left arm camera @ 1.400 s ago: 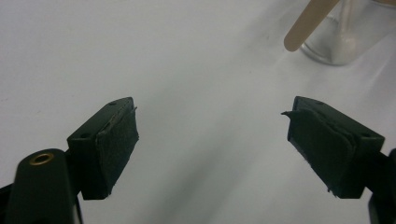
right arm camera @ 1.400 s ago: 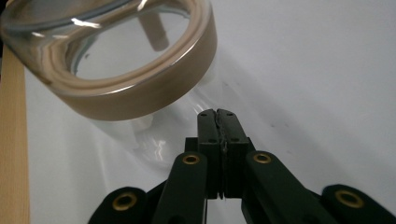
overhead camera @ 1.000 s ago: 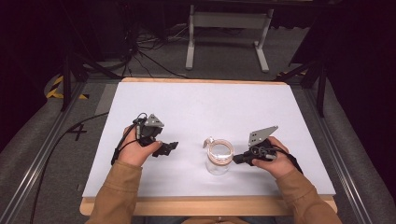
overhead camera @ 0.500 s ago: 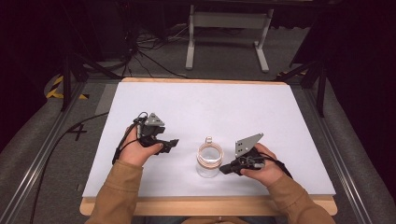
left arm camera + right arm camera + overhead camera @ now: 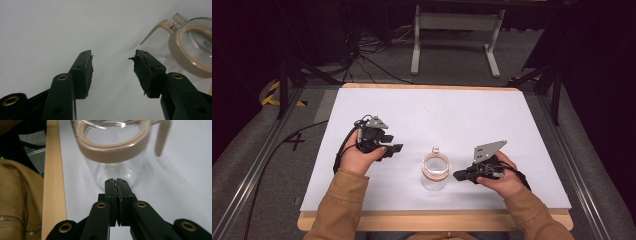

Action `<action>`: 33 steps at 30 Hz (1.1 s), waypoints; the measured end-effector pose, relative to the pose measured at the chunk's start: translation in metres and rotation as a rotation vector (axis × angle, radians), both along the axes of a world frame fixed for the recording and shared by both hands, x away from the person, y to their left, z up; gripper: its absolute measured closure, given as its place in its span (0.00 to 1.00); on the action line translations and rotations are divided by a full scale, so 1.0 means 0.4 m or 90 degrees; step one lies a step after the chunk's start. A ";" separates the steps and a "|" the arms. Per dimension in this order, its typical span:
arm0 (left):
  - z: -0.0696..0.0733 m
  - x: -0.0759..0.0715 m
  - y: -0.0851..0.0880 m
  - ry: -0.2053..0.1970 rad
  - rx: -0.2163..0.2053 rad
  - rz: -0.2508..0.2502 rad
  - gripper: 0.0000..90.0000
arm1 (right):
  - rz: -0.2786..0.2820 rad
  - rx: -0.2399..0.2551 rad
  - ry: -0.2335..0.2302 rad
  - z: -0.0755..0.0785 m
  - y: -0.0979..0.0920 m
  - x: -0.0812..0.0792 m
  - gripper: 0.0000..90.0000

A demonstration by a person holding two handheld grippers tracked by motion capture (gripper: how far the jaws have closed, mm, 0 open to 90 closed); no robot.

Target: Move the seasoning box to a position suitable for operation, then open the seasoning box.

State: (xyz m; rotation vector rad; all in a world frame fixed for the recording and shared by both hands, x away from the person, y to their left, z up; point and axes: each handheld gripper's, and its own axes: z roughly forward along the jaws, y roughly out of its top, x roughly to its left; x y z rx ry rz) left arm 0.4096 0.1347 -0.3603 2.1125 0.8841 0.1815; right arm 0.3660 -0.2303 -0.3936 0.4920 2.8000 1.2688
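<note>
a clear glass jar (image 5: 434,172) with a tan band around its mouth stands upright on the white bench (image 5: 442,110), near the person's edge and roughly midway between the two hands. in the high view a small clear stopper or clasp part sits just at the far side of its rim, and in the left gripper view a tan lever sticks out from the band. the left gripper (image 5: 395,148) is held over the bench to the left of the jar, pointing toward it but well apart from it; in the left gripper view (image 5: 113,65) its jaws stand about half apart and have just been closing, with nothing between the pads, just bare white bench behind the gap, and the jar off to the upper right. the right gripper (image 5: 457,175) sits low on the other side of the jar with its tips just beside the glass wall; in the right gripper view (image 5: 116,181) the two pads are pressed together with nothing caught between them, pointing at the lower part of the jar, whether they touch the glass i cannot tell. a tan sleeve (image 5: 17,195) and the wooden bench edge (image 5: 53,182) show at the left of that view.
</note>
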 end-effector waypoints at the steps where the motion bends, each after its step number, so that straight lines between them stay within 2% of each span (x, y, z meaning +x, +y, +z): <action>1: 0.002 -0.001 -0.002 -0.005 -0.004 0.008 0.56 | -0.012 0.003 -0.005 0.005 -0.011 0.000 0.99; 4: 0.011 -0.001 -0.015 -0.032 -0.022 0.006 0.57 | -0.038 0.016 -0.011 0.016 -0.040 -0.002 0.99; 5: 0.012 0.002 -0.020 -0.040 -0.021 0.020 0.57 | -0.044 0.019 -0.012 0.018 -0.046 -0.003 0.99; 6: 0.012 0.005 -0.025 -0.042 -0.026 0.046 0.57 | -0.049 0.020 -0.014 0.019 -0.052 -0.004 0.99; 7: 0.012 0.010 -0.026 -0.040 -0.029 0.059 0.57 | -0.054 0.021 -0.016 0.020 -0.057 -0.005 0.99; 8: 0.012 0.015 -0.027 -0.036 -0.035 0.055 0.58 | -0.058 0.022 -0.016 0.019 -0.061 -0.007 0.99; 11: 0.017 0.018 -0.039 -0.046 -0.035 0.007 0.64 | -0.071 0.023 -0.017 0.017 -0.075 -0.012 0.99; 12: 0.017 0.018 -0.039 -0.046 -0.035 0.007 0.68 | -0.071 0.023 -0.017 0.017 -0.075 -0.012 0.99; 15: 0.034 0.015 -0.068 -0.062 -0.072 -0.062 0.72 | -0.082 0.024 -0.019 0.012 -0.087 -0.017 0.99; 16: 0.038 0.014 -0.074 -0.064 -0.074 -0.075 0.74 | -0.087 0.023 -0.015 0.009 -0.091 -0.022 0.98; 18: 0.049 0.014 -0.097 -0.067 -0.085 -0.125 0.77 | -0.093 0.023 -0.015 0.005 -0.098 -0.029 0.98; 19: 0.049 0.014 -0.097 -0.067 -0.085 -0.125 0.78 | -0.095 0.024 -0.016 0.003 -0.101 -0.032 0.98; 21: 0.050 0.019 -0.116 -0.069 -0.093 -0.156 0.79 | -0.099 0.025 -0.014 0.001 -0.103 -0.035 0.98; 22: 0.048 0.023 -0.124 -0.068 -0.099 -0.164 0.80 | -0.104 0.028 -0.012 -0.001 -0.103 -0.038 0.98; 24: 0.044 0.030 -0.137 -0.047 -0.106 -0.183 0.82 | -0.104 0.024 -0.013 -0.010 -0.098 -0.044 0.98; 25: 0.041 0.034 -0.142 -0.050 -0.112 -0.187 0.82 | -0.103 0.021 -0.014 -0.014 -0.095 -0.047 0.98; 26: 0.038 0.036 -0.149 -0.037 -0.117 -0.191 0.83 | -0.102 0.019 -0.012 -0.016 -0.094 -0.049 0.98; 27: 0.035 0.039 -0.152 -0.038 -0.117 -0.194 0.83 | -0.101 0.018 -0.010 -0.020 -0.093 -0.051 0.98; 29: 0.025 0.047 -0.162 -0.023 -0.133 -0.200 0.85 | -0.103 0.016 -0.007 -0.025 -0.092 -0.053 0.98; 31: 0.012 0.057 -0.165 -0.003 -0.132 -0.194 0.86 | -0.104 0.017 -0.003 -0.028 -0.090 -0.056 0.98; 32: 0.001 0.062 -0.171 0.006 -0.150 -0.197 0.87 | -0.105 0.018 -0.003 -0.029 -0.090 -0.057 0.98; 33: -0.003 0.063 -0.176 0.012 -0.152 -0.202 0.87 | -0.102 0.018 -0.003 -0.029 -0.089 -0.059 0.98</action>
